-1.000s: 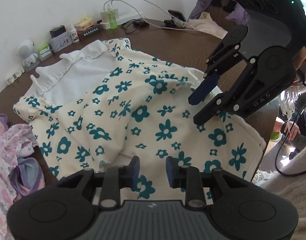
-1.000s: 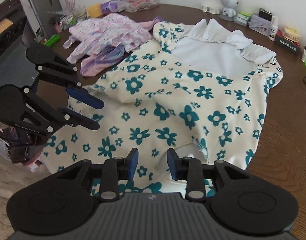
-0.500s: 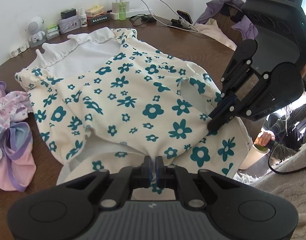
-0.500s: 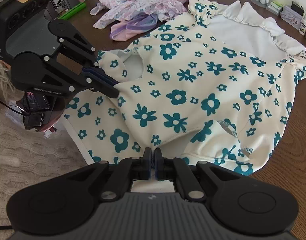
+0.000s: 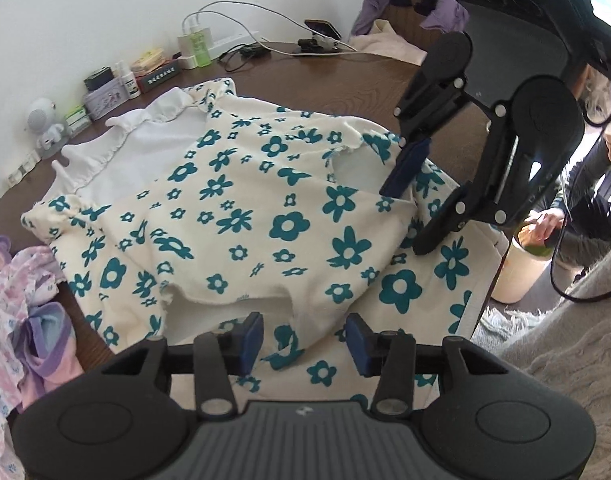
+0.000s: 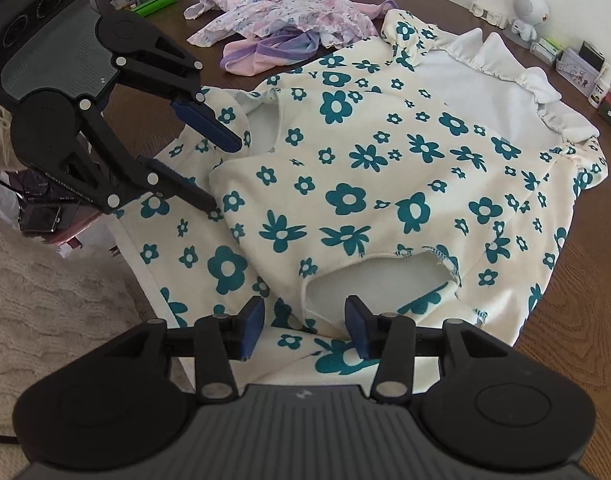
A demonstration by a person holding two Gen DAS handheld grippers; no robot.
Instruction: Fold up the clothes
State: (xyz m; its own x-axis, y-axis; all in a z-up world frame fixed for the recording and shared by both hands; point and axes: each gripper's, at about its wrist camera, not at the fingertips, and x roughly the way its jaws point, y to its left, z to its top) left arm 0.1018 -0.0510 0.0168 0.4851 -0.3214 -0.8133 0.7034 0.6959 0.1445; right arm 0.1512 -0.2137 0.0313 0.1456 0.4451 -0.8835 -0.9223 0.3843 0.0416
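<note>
Both views are evenly and brightly lit by soft daylight. In the left wrist view the upper right corner is blown out white, probably a window. The cream fabric garment with teal flowers [image 5: 265, 216] shows clean, unsaturated detail, with faint shadows under its folds. The dark brown wooden table [image 6: 565, 320] carries a mild sheen. Fisheye distortion bends the edges and the corners vignette to black. Slight softness affects far clutter; no motion blur.

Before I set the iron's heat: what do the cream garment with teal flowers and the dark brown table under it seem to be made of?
The cream garment with teal flowers looks like a soft, matte knit, perhaps cotton: it drapes in loose folds, with stitched hems and a plain white inside. The fibre cannot be told. The dark brown table looks like wood or wood veneer, with visible grain and a slight sheen.
</note>
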